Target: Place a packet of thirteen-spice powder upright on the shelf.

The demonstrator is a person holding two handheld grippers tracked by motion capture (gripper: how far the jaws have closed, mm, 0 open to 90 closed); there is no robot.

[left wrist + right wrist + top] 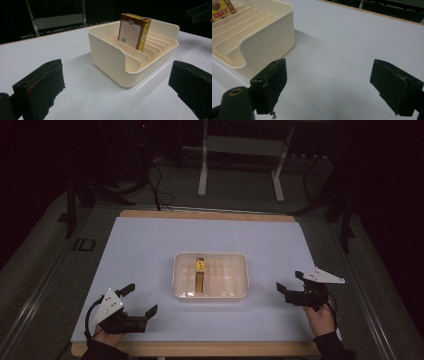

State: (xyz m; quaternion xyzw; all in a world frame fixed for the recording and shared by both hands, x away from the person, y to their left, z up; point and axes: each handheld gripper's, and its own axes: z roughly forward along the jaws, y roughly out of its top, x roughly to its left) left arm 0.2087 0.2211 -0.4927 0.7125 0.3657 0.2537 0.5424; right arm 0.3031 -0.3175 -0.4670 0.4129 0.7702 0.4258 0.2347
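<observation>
A cream slotted tray (237, 265) sits mid-table on the white mat. A brown and yellow card box (200, 275) stands on edge in one of its left slots; the left gripper view shows the box (133, 31) upright in the tray (110, 52), and the right gripper view catches a corner of the box (220, 10) in the tray (272, 32). My left gripper (141, 300) rests open at the front left of the mat, empty, and its view (116, 85) faces the tray. My right gripper (290, 281) is open and empty to the right of the tray, with bare mat between its jaws (328, 82).
The white mat (150, 245) covers a wooden table (200, 349) whose edge shows at front and back. Behind the table stand a white frame (240, 165) and cables on a dark floor. The other gripper (200, 12) shows at top right of the left gripper view.
</observation>
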